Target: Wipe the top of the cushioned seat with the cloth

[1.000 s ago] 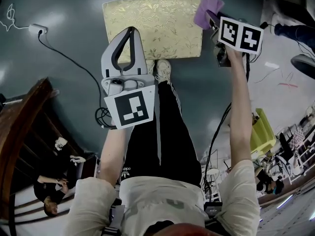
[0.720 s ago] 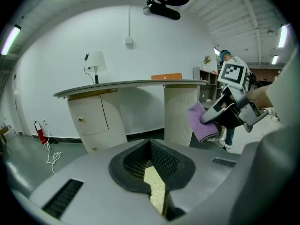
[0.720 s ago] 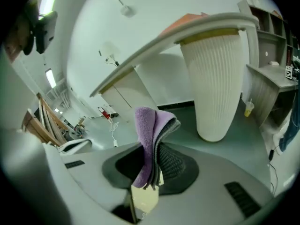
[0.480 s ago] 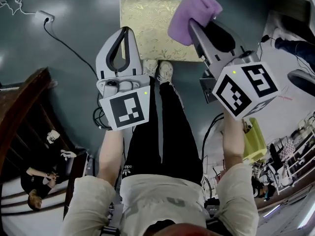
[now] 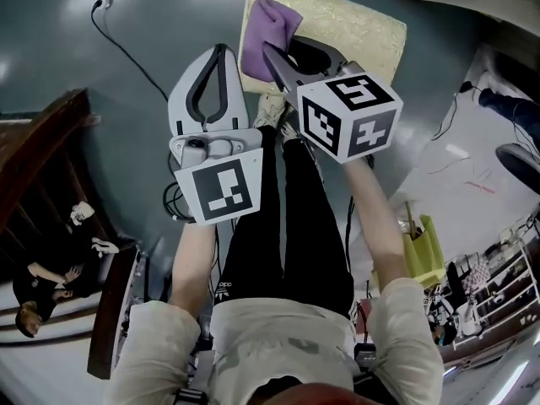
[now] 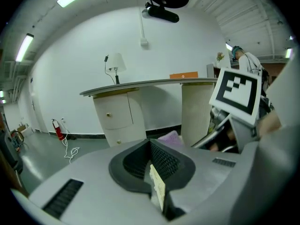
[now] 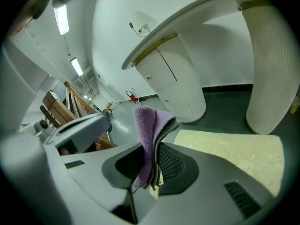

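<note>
Firmly, the right gripper (image 5: 272, 51) pinches the folded purple cloth (image 5: 267, 25), leaving its free end past the tips, likely to meet the gold cushioned seat (image 5: 359, 25) below. The left gripper (image 5: 219, 53) is closed on nothing, parked aside. A second ago the cloth was at the seat's right corner; now it is over the left edge.

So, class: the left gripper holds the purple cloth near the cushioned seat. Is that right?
No. The right gripper holds the purple cloth near the cushioned seat; the right gripper view shows it pinched between that gripper's jaws.
</note>
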A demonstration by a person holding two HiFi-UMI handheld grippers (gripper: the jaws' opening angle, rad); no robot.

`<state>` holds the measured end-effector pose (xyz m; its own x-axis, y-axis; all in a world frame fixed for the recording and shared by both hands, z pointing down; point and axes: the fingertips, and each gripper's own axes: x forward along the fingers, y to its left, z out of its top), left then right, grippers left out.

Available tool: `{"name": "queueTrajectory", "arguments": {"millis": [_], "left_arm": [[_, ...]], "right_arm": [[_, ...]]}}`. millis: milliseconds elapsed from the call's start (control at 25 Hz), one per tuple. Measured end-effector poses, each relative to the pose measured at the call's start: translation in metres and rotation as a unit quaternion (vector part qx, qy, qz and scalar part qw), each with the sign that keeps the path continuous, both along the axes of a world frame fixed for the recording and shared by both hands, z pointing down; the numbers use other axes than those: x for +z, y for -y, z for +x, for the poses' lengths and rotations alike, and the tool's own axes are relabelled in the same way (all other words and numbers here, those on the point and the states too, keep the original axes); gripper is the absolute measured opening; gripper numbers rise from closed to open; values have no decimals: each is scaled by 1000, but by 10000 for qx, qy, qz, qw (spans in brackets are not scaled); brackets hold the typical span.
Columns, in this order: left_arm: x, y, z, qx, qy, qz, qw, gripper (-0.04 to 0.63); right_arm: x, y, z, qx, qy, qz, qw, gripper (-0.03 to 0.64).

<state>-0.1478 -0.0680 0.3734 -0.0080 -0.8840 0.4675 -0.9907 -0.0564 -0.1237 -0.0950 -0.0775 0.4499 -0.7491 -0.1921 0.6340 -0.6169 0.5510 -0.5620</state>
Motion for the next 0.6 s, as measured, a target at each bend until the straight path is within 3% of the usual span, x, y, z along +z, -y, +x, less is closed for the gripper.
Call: {"name": "queueTrajectory", "arguments": {"millis": [280,600], "left_arm": [[13,-17,-26,-185,65,-181,9996,6],[21,-17,-30,-246,48,-240,9994,6]], "right_arm": [[91,-19,-35,-164,-508,-663,9964,86],[131,-22,-40,-286,-951,-971,9903,86]]}}
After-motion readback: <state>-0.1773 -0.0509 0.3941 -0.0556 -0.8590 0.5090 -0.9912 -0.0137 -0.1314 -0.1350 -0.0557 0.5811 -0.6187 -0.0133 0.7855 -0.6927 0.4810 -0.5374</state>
